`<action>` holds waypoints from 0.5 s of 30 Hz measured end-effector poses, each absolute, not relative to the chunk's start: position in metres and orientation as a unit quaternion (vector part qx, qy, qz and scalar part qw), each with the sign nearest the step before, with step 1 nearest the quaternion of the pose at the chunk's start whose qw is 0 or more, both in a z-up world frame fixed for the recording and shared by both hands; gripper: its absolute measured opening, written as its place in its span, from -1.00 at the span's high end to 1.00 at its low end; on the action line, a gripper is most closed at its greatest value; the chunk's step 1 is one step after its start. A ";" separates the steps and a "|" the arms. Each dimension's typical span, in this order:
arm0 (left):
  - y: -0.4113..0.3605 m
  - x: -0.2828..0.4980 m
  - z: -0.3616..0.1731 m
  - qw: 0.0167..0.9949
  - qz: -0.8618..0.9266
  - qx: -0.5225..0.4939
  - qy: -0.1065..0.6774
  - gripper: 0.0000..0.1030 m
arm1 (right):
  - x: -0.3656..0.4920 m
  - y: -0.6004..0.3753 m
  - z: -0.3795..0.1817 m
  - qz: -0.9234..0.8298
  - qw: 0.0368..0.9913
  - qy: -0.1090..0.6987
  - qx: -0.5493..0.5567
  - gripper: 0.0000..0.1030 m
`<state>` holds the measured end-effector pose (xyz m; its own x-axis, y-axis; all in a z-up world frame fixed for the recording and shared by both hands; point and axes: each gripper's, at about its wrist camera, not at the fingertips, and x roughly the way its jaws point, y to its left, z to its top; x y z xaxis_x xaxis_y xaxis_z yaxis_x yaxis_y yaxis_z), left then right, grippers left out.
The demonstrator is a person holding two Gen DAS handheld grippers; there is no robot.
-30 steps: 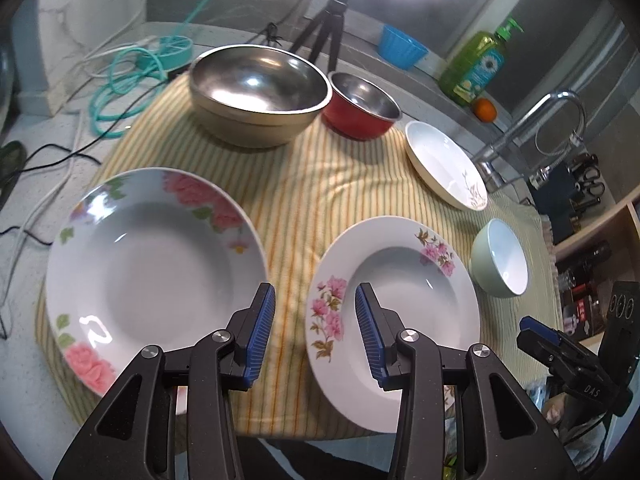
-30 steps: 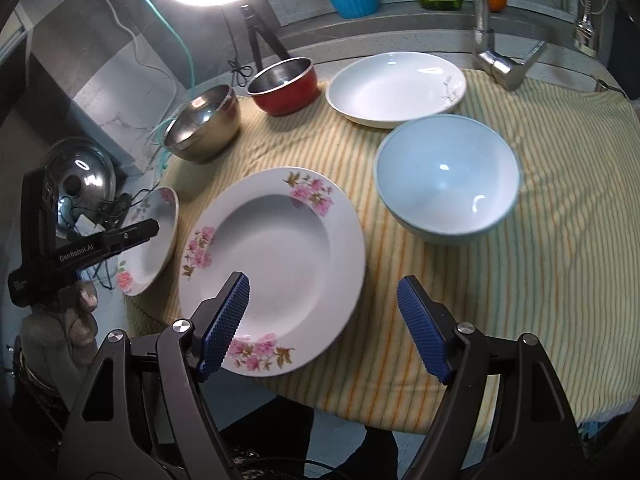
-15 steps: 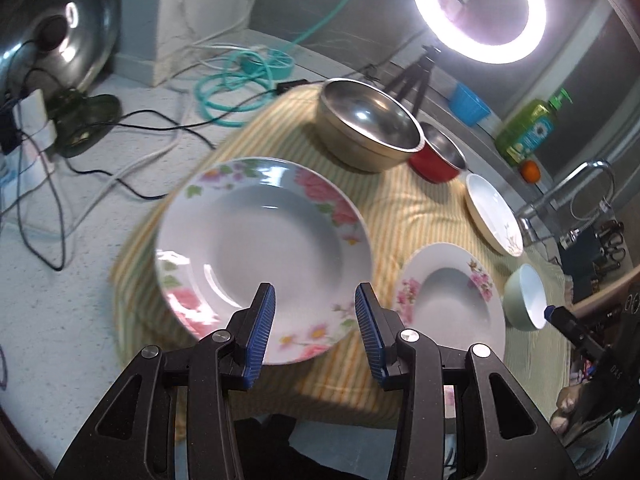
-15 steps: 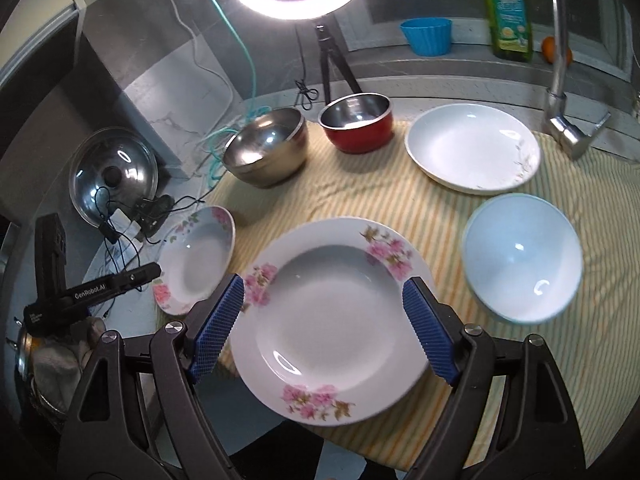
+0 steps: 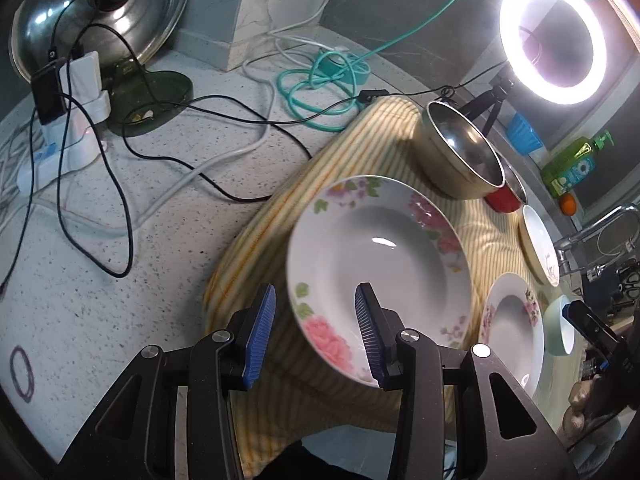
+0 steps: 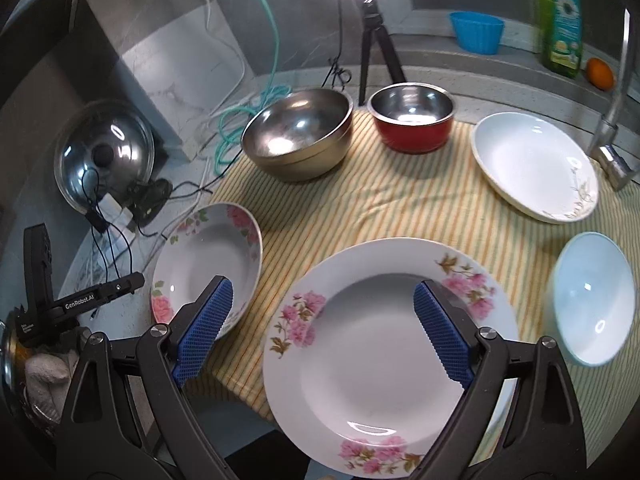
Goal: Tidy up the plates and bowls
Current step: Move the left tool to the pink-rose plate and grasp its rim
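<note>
Two floral plates lie on a striped cloth (image 6: pixel 400 200). The bigger-flowered plate (image 5: pixel 380 264) (image 6: pixel 208 256) sits at the cloth's left edge. My left gripper (image 5: pixel 314 336) is open, its jaws on either side of that plate's near rim, not touching. The pink-blossom plate (image 6: pixel 384 344) (image 5: pixel 512 328) lies at the front. My right gripper (image 6: pixel 320 332) is open and hovers over its near-left part. A plain white plate (image 6: pixel 532 164), a pale blue bowl (image 6: pixel 592 300), a red bowl (image 6: pixel 412 120) and a steel bowl (image 6: pixel 296 136) stand behind.
A counter (image 5: pixel 120 240) left of the cloth holds tangled cables, a power strip (image 5: pixel 64 148) and a pan lid (image 5: pixel 96 12). A ring light on a tripod (image 5: pixel 552 36) stands behind the bowls. A tap (image 6: pixel 612 120), soap bottle (image 6: pixel 560 20) and blue cup (image 6: pixel 476 32) are at the back right.
My left gripper has swung left and back, from between the two floral plates to the left plate's near rim. My right gripper has drawn back and turned left over the pink-blossom plate.
</note>
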<state>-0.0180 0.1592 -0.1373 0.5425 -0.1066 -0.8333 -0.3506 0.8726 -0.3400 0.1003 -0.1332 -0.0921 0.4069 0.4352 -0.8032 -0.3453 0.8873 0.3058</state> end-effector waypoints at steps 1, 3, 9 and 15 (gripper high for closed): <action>0.163 -0.017 -0.140 0.843 0.071 -0.246 0.474 0.22 | 0.103 -0.127 -0.094 0.238 0.833 0.498 0.044 -0.82; 0.168 -0.016 -0.144 0.840 0.069 -0.251 0.476 0.23 | 0.108 -0.116 -0.099 0.247 0.827 0.504 0.040 -0.80; 0.175 -0.007 -0.155 0.835 0.057 -0.256 0.483 0.28 | 0.123 -0.086 -0.118 0.269 0.801 0.534 0.038 -0.33; 0.181 0.005 -0.163 0.830 0.047 -0.258 0.492 0.47 | 0.135 -0.071 -0.139 0.279 0.777 0.563 0.043 0.08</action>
